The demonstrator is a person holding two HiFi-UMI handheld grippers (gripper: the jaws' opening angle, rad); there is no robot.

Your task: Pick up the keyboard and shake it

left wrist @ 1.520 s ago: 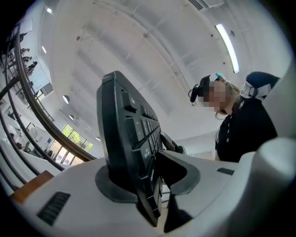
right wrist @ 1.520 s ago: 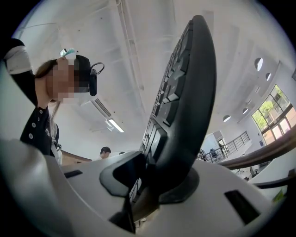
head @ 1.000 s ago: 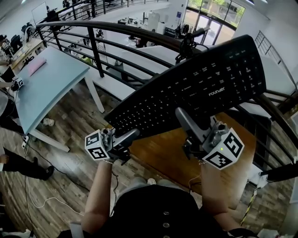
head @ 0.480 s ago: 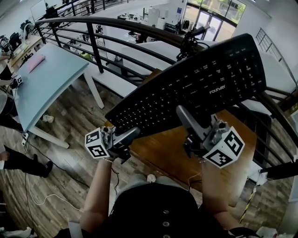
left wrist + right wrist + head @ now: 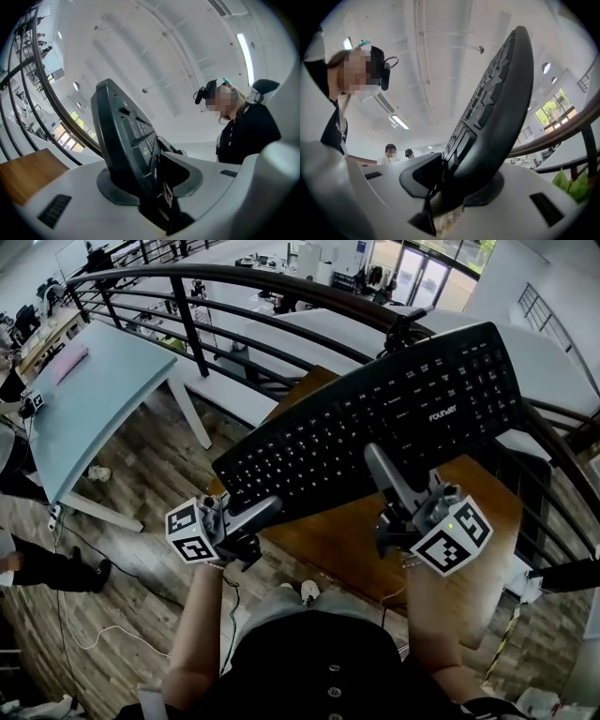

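Though still held aloft, the keyboard [image 5: 375, 427] now slants less steeply

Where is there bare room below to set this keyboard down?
The wooden table under the keyboard is bare wherever it shows, though the keyboard hides part. The light blue table at left is bare except a pink item near its far corner. Neither looks crowded.

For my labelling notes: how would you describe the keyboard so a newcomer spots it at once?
Find the dark curved railing across the head view. In front of it, above the brown wooden table, a keyboard hangs tilted in the air. It is the only black slab covered with white-lettered keys.
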